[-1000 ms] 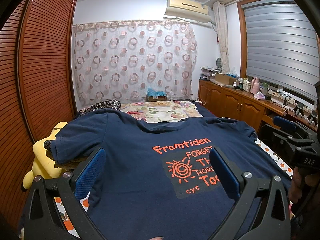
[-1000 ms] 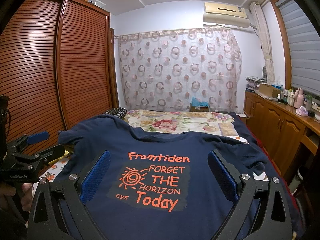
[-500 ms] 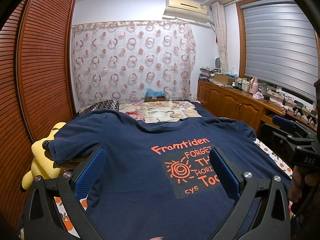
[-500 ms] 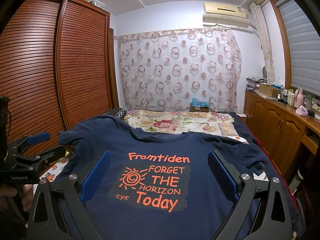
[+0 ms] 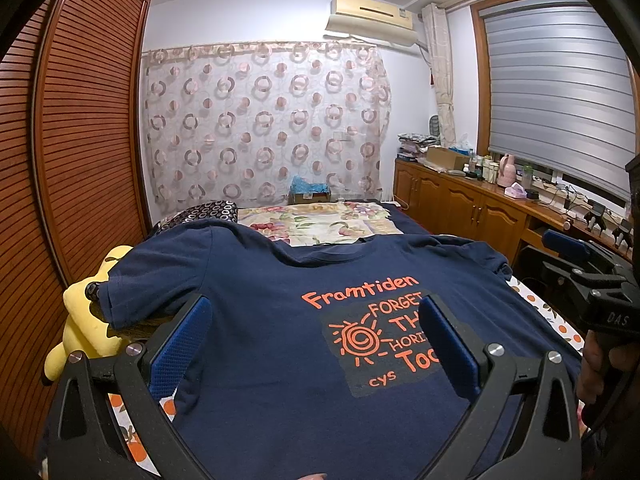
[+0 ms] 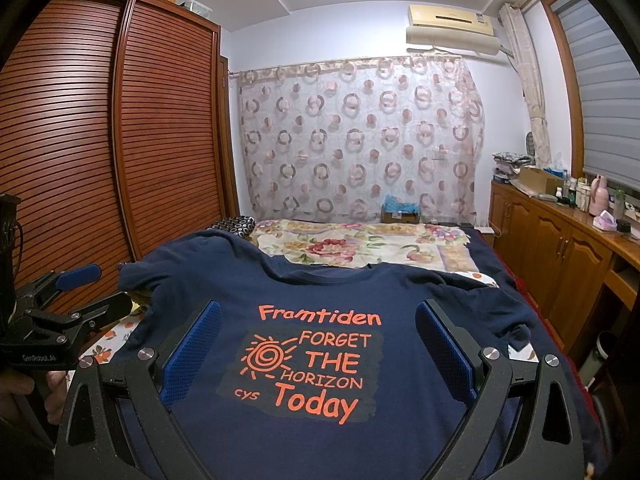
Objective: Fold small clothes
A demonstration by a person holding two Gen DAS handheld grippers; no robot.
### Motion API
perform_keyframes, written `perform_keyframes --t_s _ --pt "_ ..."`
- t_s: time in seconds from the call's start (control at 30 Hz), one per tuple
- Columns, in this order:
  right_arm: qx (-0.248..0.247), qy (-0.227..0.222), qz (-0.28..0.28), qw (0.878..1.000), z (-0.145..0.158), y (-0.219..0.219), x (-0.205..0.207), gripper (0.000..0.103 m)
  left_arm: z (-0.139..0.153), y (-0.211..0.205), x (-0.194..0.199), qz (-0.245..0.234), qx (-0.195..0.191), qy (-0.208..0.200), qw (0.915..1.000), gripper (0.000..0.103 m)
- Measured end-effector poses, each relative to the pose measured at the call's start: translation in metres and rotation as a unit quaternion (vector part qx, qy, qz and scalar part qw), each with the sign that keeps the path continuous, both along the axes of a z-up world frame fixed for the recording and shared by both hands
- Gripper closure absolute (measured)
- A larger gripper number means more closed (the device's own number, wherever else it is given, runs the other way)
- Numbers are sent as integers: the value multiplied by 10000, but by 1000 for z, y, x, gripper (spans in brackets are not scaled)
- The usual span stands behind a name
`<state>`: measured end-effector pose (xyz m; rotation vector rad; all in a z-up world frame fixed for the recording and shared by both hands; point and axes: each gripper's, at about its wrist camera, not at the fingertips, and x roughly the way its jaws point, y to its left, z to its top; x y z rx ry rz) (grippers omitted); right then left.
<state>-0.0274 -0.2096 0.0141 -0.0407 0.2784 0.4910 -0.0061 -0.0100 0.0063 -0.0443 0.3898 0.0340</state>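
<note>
1. Navy-blue cotton T-shirt (image 6: 400, 300) with an orange "Framtiden / Forget the Horizon Today" print and a spiral sun lies spread front-up over the near end of the bed, its collar toward the far wall and both short sleeves laid out to the sides.
2. The left gripper (image 5: 316, 344), a black frame with blue textured pads, hangs over the shirt's lower left part, its jaws spread wide with nothing between them.
3. The right gripper (image 6: 318, 348), of the same build, hangs over the printed chest, likewise spread wide and holding nothing; the slogan shows plainly between its fingers.
4. A yellow plush toy (image 5: 86, 320) sits at the bed's left edge, partly under the shirt's left sleeve.
5. Beyond the collar lies a cream floral quilt (image 6: 360, 246).
6. Slatted reddish-brown wardrobe doors (image 6: 120, 140) stand on the left, a sheer curtain with pink circles (image 6: 360, 136) hangs at the far wall, and wooden cabinets (image 6: 560, 252) run along the right.
</note>
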Motion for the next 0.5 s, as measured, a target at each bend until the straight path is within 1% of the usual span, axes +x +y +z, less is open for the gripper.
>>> perform_keyframes --t_s 0.5 --pt "-4 -3 1 10000 0 0 -1 5 1 -2 -1 53 -12 1 10000 0"
